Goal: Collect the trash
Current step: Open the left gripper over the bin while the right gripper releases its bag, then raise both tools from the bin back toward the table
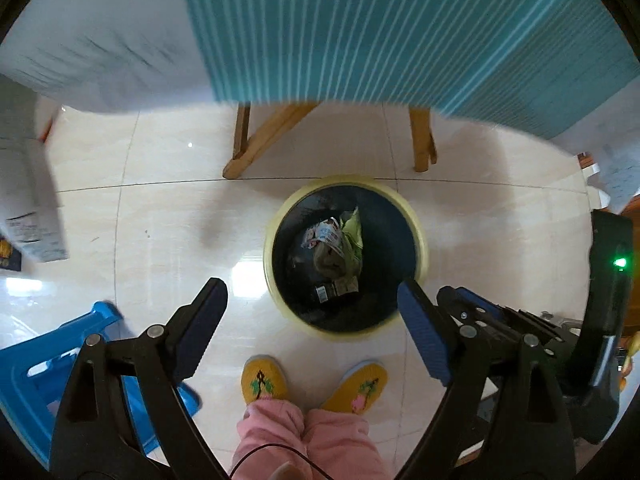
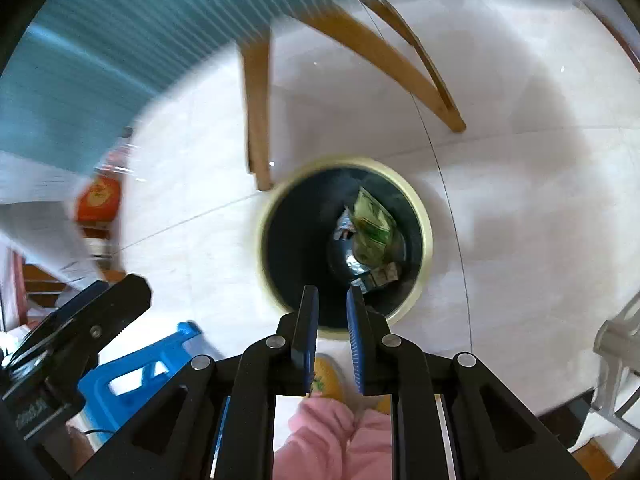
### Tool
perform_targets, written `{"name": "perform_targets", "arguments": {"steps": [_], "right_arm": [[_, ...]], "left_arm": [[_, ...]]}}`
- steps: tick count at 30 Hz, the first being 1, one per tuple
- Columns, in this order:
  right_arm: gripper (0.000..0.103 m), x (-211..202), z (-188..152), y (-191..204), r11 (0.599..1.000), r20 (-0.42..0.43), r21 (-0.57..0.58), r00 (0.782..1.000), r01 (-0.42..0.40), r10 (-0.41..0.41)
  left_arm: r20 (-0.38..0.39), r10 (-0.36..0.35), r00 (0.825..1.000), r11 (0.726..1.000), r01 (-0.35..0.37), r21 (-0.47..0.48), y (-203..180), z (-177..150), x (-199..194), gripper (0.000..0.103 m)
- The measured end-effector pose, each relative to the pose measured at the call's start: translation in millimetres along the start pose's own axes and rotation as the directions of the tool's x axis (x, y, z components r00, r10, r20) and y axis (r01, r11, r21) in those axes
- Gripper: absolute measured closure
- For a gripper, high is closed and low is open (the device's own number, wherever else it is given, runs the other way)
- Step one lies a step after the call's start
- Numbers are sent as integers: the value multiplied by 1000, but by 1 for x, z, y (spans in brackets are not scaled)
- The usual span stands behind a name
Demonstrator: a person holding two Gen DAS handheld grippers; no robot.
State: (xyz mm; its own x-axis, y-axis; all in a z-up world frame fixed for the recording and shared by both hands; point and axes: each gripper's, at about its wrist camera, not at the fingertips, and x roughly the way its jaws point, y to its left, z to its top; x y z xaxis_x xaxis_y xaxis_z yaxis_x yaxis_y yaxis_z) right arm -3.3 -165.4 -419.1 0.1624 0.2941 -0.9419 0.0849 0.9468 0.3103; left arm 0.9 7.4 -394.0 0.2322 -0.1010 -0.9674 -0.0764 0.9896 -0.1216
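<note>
1. Left wrist view. Landmark: the trash bin (image 1: 346, 256), a round pale-rimmed bin with a dark liner standing on the pale tiled floor (image 1: 160, 220).
   - The left gripper (image 1: 312, 320) points steeply down. Its jaws stand wide apart with nothing between them; only floor and the near part of the bin show through the gap.
   - The bin lies ahead of and below the tongs. Its near rim falls between the two blue pads, nearer the right-hand one.
   - The collected trash (image 1: 336, 248), crumpled wrappers and packets, sits at the bottom of the bin, well apart from the pads.
   - The wrapper pile runs roughly away from the camera, from the near wall towards the far wall.
   - Beyond the bin stand the wooden table legs (image 1: 248, 140) under a teal striped cloth (image 1: 380, 32). A blue stool (image 1: 52, 368) is to the left of the bin, and the person's yellow slippers (image 1: 264, 380) are on its near side.

2. Right wrist view. Same landmark: the trash bin (image 2: 346, 244).
   - The right gripper (image 2: 332, 328) also points down. Its jaws are almost closed, leaving a thin slit, and I see nothing pinched in it.
   - Its tips overlap the bin's near rim in the picture.
   - The trash (image 2: 370, 236), with a green packet on top, lies inside the bin, ahead of the tips and slightly right of them, not touching.
   - The other tong shows at the left edge, off to the bin's left.

3. Judgement. Both tongs look empty above the bin, so the next piece must be sought away from the bin. Neither view shows loose litter on the floor, though an orange packet (image 2: 98, 196) is blurred at the left beside the cloth.
</note>
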Motion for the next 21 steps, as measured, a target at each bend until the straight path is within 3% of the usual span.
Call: {"name": "perform_targets", "arguments": {"steps": [6,12,21], "right_arm": [[88,-107,-5,27,998,54,-45,998,-34,36],[88,-214,-6,56,991,122,-117,990,-63,77],[88,-340,5,89,968,261,-228,952,-102,162]], "left_arm": [[21,-40,999,999,40,4,-9,5,-88,18],[71,-33,997,998,29,64,-27,16,-184,18],[191,-10,982,997,-4,77,-42,32,-312,18]]}}
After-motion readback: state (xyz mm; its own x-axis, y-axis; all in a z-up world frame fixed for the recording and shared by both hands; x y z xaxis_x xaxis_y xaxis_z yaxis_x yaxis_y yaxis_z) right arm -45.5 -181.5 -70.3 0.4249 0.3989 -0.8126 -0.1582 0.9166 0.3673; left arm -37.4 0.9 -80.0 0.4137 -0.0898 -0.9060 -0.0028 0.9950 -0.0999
